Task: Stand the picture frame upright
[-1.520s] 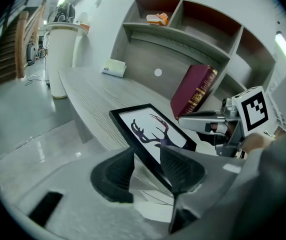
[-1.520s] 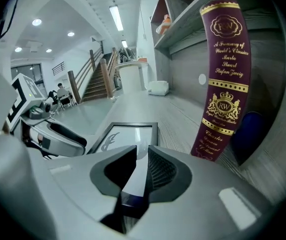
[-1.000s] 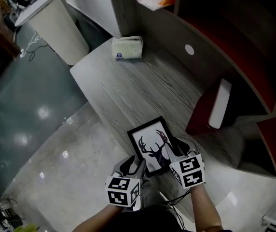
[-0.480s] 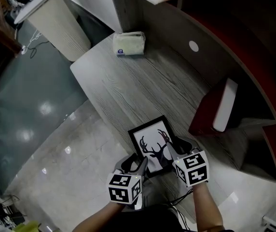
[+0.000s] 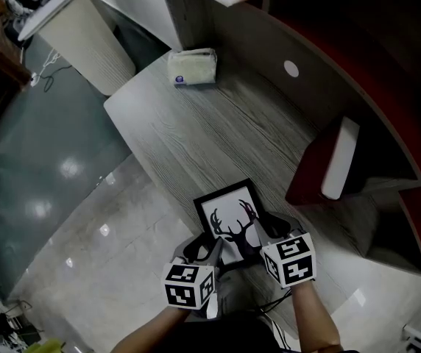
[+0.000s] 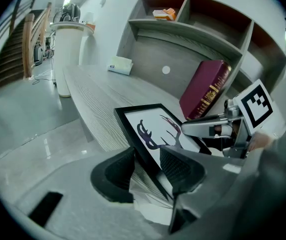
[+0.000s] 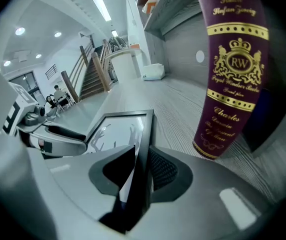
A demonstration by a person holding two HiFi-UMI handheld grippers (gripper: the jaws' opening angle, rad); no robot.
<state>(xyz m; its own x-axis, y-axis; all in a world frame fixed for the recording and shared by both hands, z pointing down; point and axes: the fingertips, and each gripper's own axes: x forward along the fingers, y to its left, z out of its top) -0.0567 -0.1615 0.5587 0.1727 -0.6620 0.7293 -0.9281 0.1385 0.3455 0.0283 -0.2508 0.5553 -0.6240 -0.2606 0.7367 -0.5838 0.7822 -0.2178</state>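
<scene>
A black picture frame (image 5: 229, 213) with a deer-antler print lies on the grey wood table (image 5: 196, 123), close to its near edge. My left gripper (image 5: 204, 247) straddles the frame's near left edge (image 6: 148, 129). Its jaws have just been closing, and the left gripper (image 6: 145, 166) still shows a gap between pads and frame. My right gripper (image 5: 269, 228) straddles the near right edge. Its jaws have just been closing too, and the right gripper (image 7: 140, 171) now has its pads against the frame (image 7: 118, 129).
A dark red book (image 5: 313, 169) stands upright just right of the frame, against the curved back panel. A white tissue pack (image 5: 192, 67) lies at the table's far end. A ribbed white bin (image 5: 96, 43) stands on the floor beyond the table's left corner.
Both grippers keep their places at the frame's near end. The frame has hardly moved on the table.
</scene>
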